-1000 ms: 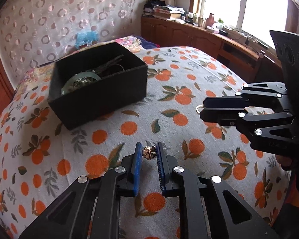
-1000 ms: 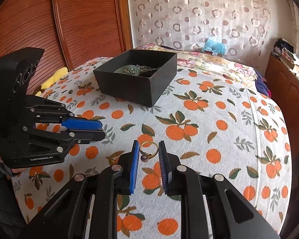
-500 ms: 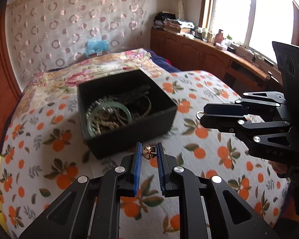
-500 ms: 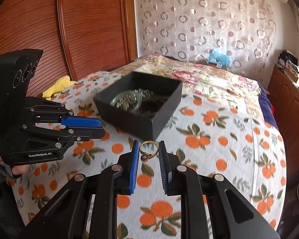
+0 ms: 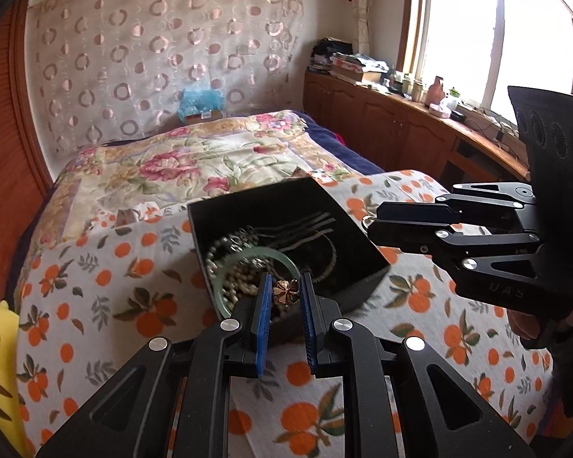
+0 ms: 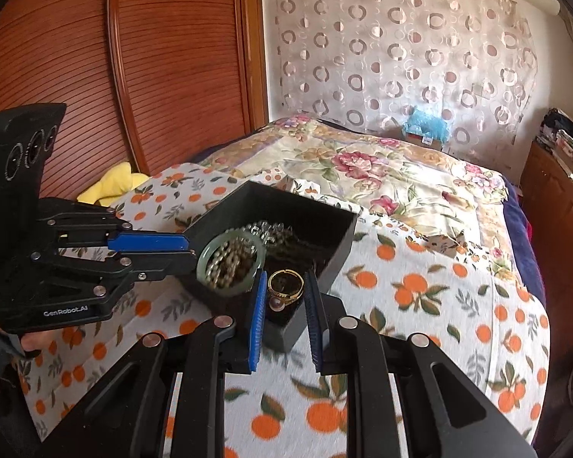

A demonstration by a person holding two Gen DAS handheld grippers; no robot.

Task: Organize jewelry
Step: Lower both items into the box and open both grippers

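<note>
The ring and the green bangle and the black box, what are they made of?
The ring looks like shiny gold-coloured metal with a small dark pearly bead; real gold or plating can't be told. The green bangle is smooth, milky and translucent, like jade or glass. The black box is matte with crisp flat walls, probably stiff card, perhaps plastic.

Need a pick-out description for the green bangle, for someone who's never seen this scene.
On the orange-print bedspread sits a black open box. Inside, at its near corner, lies the green bangle: a smooth, pale jade hoop, the only plain ring among beaded strands and chains.
</note>
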